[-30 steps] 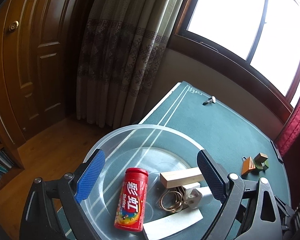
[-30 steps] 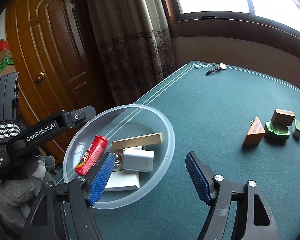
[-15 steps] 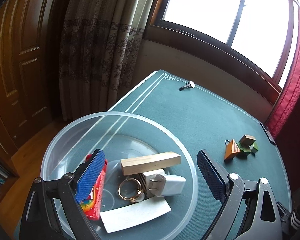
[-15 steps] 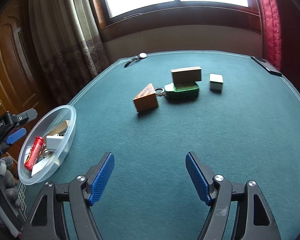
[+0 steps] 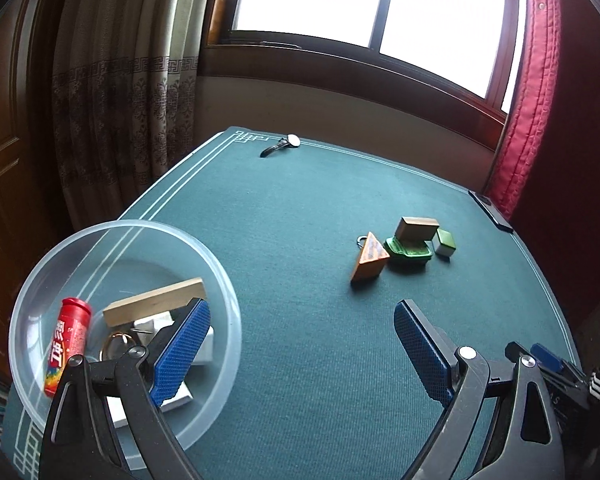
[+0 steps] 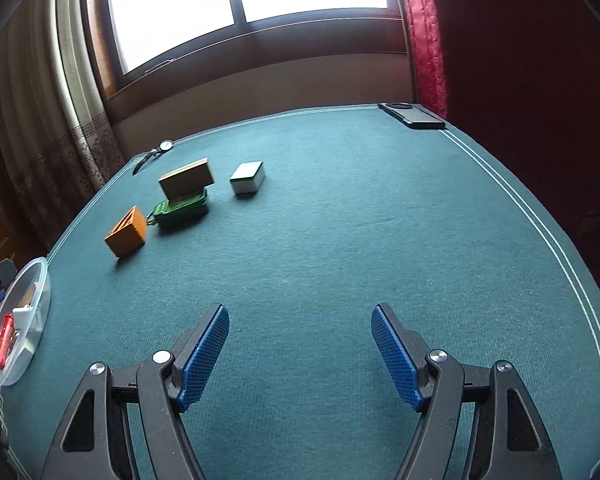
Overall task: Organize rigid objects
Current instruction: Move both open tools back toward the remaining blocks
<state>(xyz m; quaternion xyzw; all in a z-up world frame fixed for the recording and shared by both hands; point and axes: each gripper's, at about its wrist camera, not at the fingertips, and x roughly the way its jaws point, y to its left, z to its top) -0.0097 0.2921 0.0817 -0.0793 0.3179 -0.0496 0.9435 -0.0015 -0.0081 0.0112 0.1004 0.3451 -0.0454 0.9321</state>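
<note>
A clear plastic bowl at the table's left edge holds a red candy tube, a wooden block, a white charger, rings and a white card. Farther out lie an orange wooden wedge, a green case with a tan block on top, and a small white-and-green box. My left gripper is open, its left finger over the bowl. My right gripper is open above bare cloth.
The green cloth table has white border lines. A wristwatch lies at the far edge and a dark phone at the far right corner. Curtains and a window stand behind.
Both views have swung right, from the bowl toward the table's middle. The bowl now sits at the left and the cluster of blocks has come into fuller view. Both grippers stayed open.
</note>
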